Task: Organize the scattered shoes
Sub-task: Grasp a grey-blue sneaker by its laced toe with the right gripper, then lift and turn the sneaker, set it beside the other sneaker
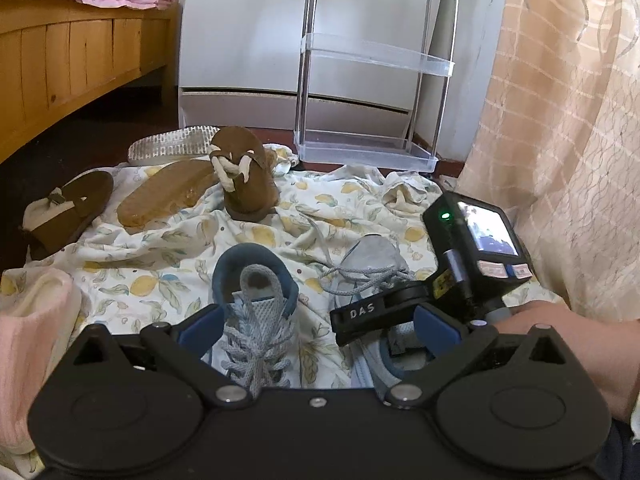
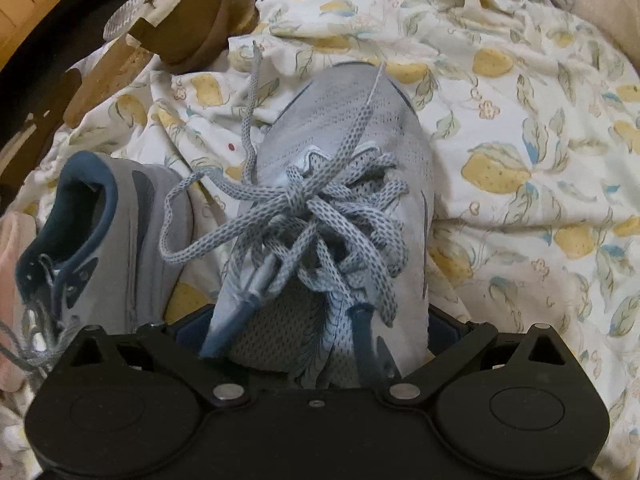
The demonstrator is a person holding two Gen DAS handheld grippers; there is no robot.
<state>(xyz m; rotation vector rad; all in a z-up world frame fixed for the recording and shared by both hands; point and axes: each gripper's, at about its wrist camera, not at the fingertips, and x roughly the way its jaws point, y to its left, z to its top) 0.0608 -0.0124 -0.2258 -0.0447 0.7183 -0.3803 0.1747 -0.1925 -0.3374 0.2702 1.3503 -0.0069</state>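
Note:
Two grey-blue laced sneakers lie on a lemon-print sheet (image 1: 160, 280). One sneaker (image 1: 256, 312) points toward me between the wide fingers of my left gripper (image 1: 318, 328), close to the left pad; the jaws stand open. My right gripper (image 2: 318, 328) straddles the heel end of the other sneaker (image 2: 340, 160), with its fingers spread wide on either side and no visible squeeze. The first sneaker (image 2: 100, 232) lies to its left. Brown slip-on shoes lie farther back: one stands on end (image 1: 244, 176), another lies at the left (image 1: 68, 212).
A clear plastic shelf rack (image 1: 372, 80) stands behind the sheet against a white cabinet (image 1: 240, 40). A wooden bed frame (image 1: 60, 60) is at the left and a peach curtain (image 1: 560, 120) at the right. A pink cloth (image 1: 32, 340) lies near left. A hand (image 1: 560, 340) holds the right gripper.

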